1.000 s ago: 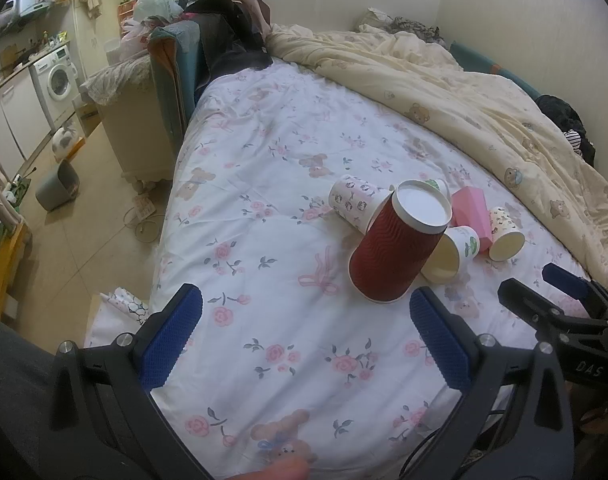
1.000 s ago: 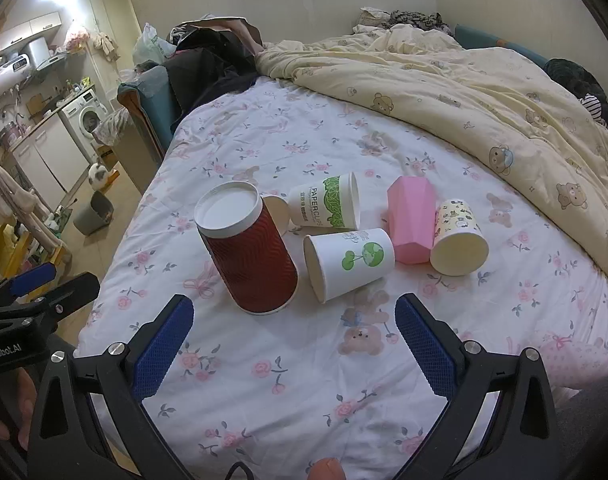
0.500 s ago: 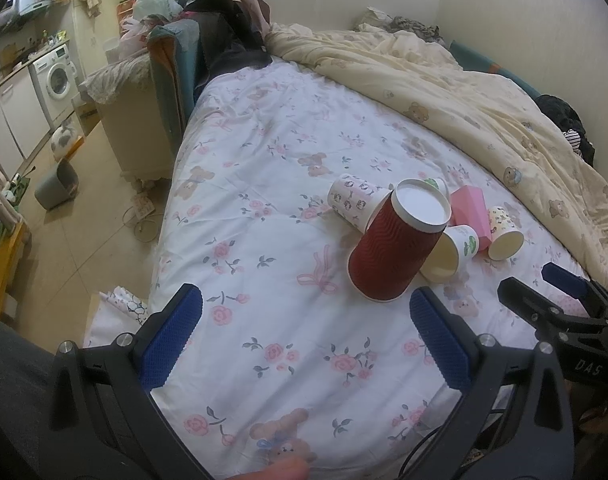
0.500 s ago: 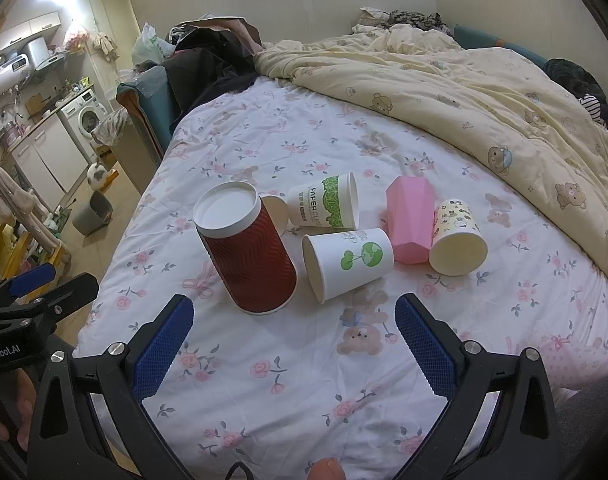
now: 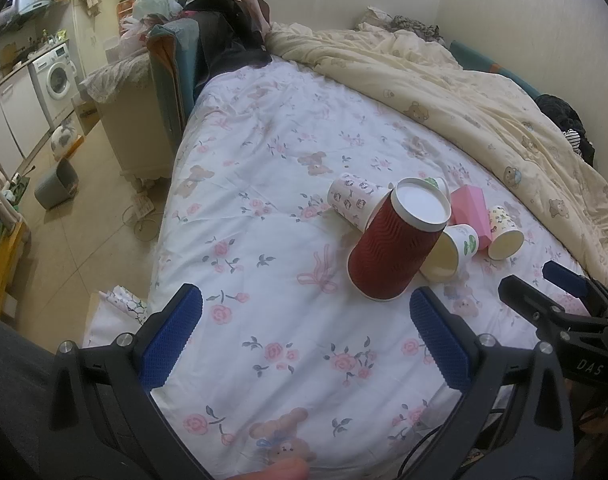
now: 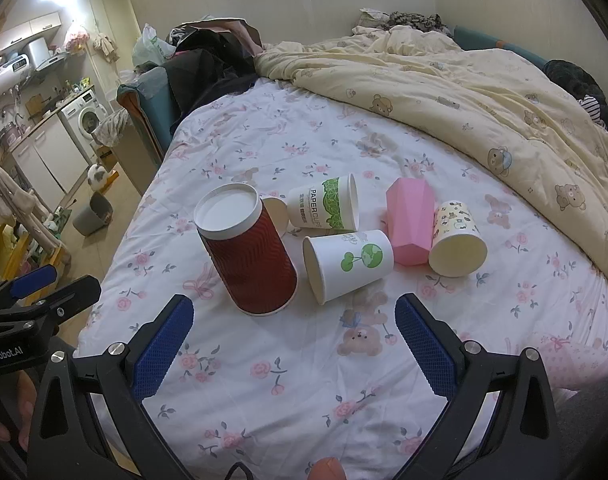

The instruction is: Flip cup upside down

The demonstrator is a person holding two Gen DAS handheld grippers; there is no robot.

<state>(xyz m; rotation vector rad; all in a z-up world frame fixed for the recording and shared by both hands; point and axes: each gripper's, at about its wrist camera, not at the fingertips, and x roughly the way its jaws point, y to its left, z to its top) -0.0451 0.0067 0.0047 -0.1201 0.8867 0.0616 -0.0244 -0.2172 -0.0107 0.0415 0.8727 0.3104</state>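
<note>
A red ribbed cup (image 6: 250, 254) stands upside down on the floral bedsheet, white base up; it also shows in the left wrist view (image 5: 395, 248). Several cups lie on their sides beside it: a white cup with a green tree print (image 6: 349, 264), a "PAPER CUPS" cup (image 6: 323, 208), a pink faceted cup (image 6: 409, 222), a cartoon-print cup (image 6: 455, 240) and a patterned cup (image 5: 353, 202). My right gripper (image 6: 294, 344) is open and empty, just in front of the red and tree cups. My left gripper (image 5: 304, 340) is open and empty, near the red cup.
A cream bear-print duvet (image 6: 463, 92) is bunched along the bed's right side. Dark clothes (image 6: 208, 64) are piled at the bed's far left corner. The bed's left edge drops to a tiled floor with a grey bin (image 5: 56, 184) and a washing machine (image 5: 58, 78).
</note>
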